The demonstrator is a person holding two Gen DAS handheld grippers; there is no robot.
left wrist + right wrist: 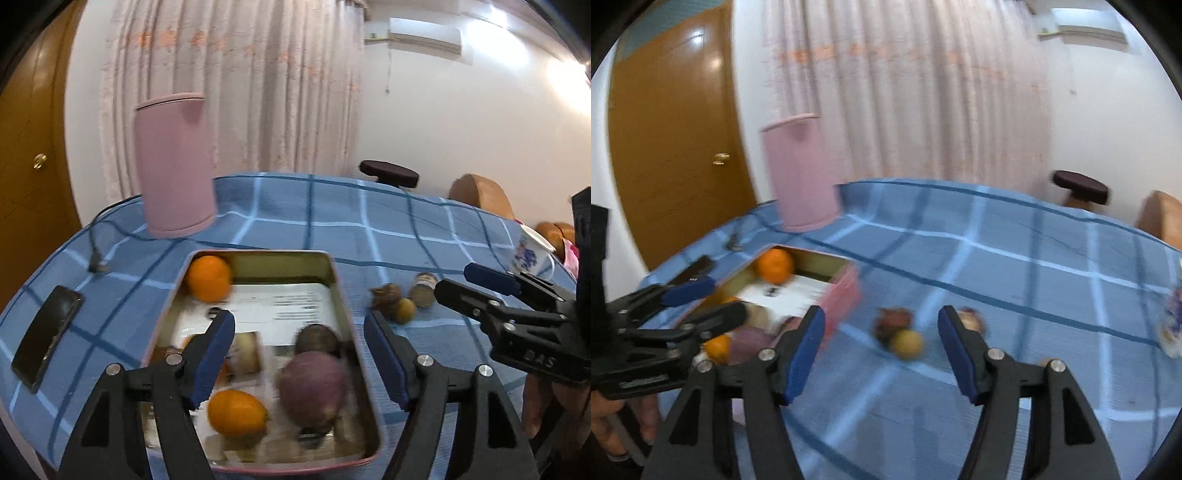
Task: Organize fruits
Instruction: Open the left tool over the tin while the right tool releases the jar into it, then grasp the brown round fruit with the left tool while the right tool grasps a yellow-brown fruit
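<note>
blue checked tablecloth [369, 229], pale curtain [258, 92], wooden door [676, 147], both grippers wide open, empty

Black gripper arms, blue-padded fingers [218, 354], silver screws

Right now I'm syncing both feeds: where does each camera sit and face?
Left wrist: on the left gripper, open above the tin tray of fruit; right gripper shows at right.
Right wrist: on the right gripper, open over the tablecloth toward the loose fruit.
Shared: tray, pink canister.
</note>
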